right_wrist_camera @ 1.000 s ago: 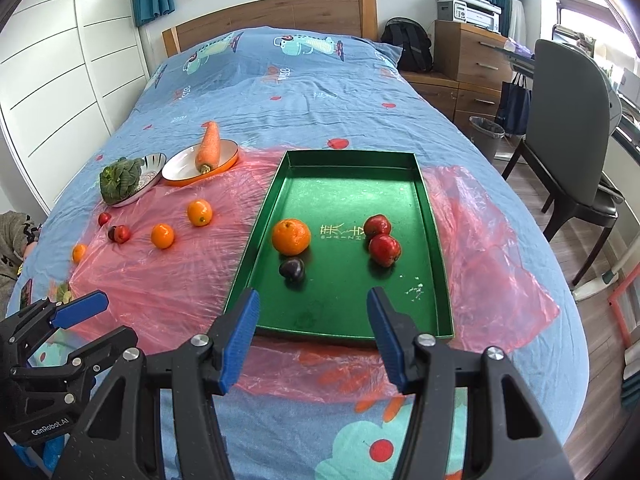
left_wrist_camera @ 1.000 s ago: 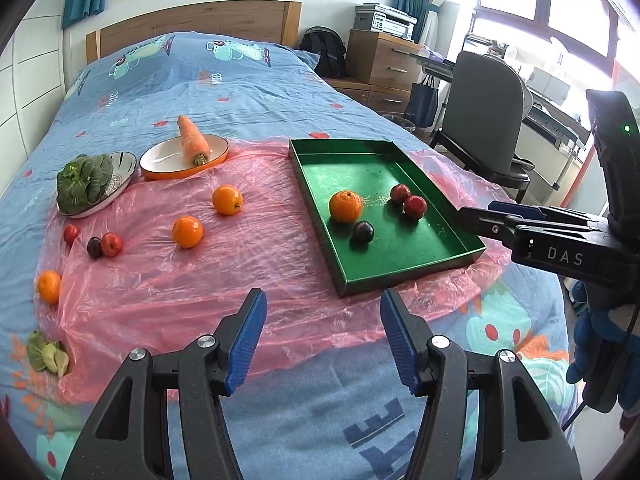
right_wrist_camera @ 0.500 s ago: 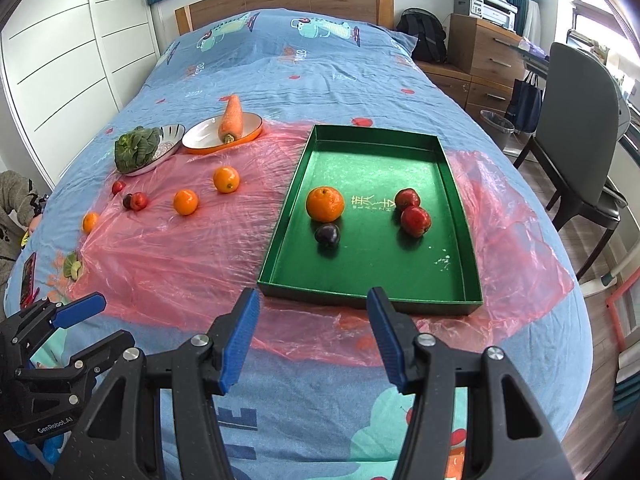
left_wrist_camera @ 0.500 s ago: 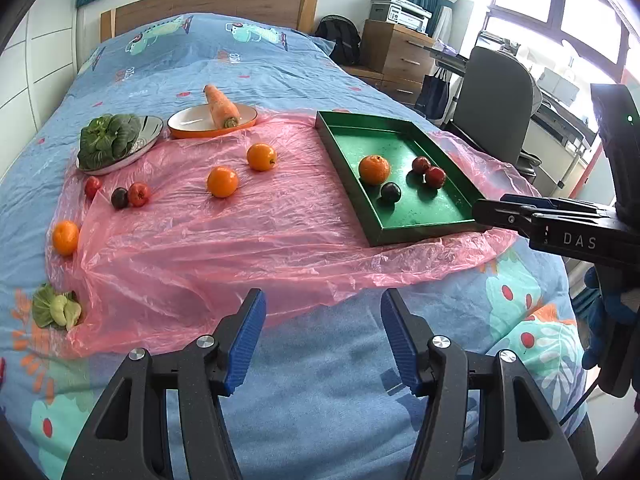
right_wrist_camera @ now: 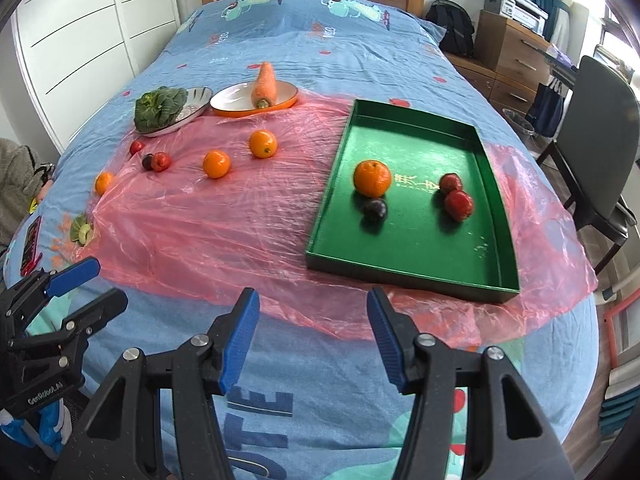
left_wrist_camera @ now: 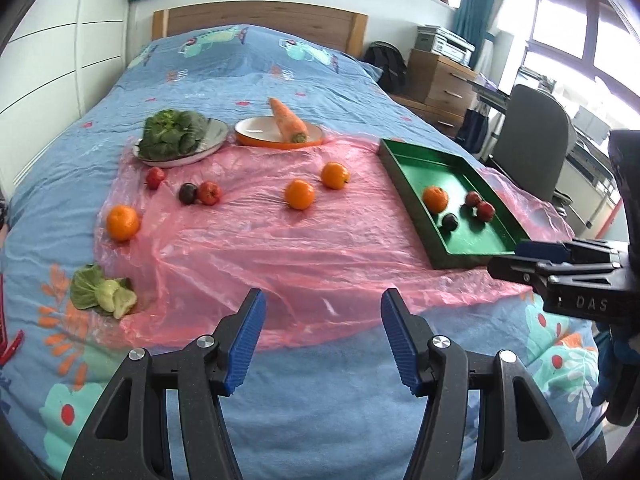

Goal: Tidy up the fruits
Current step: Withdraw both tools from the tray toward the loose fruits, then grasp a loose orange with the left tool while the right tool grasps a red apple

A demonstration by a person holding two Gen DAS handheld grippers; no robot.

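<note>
Four fruits: already in the green tray (right_wrist_camera: 420, 240), right on the bed.
Loose: we see oranges (left_wrist_camera: 299, 194) left on the pink sheet (left_wrist_camera: 248, 248).
Claws: left claw (left_wrist_camera: 322, 334) and right claw (right_wrist_camera: 312, 332) both wide, empty.
Next: we'd reach for an orange.

A green tray (right_wrist_camera: 496, 200) holds one orange fruit (right_wrist_camera: 372, 178), two red ones and a dark purple one; beyond the blue-padded jaws lies a translucent pink sheet (left_wrist_camera: 248, 248) on a blue bed cover (left_wrist_camera: 240, 64) printed with cartoon motifs
</note>
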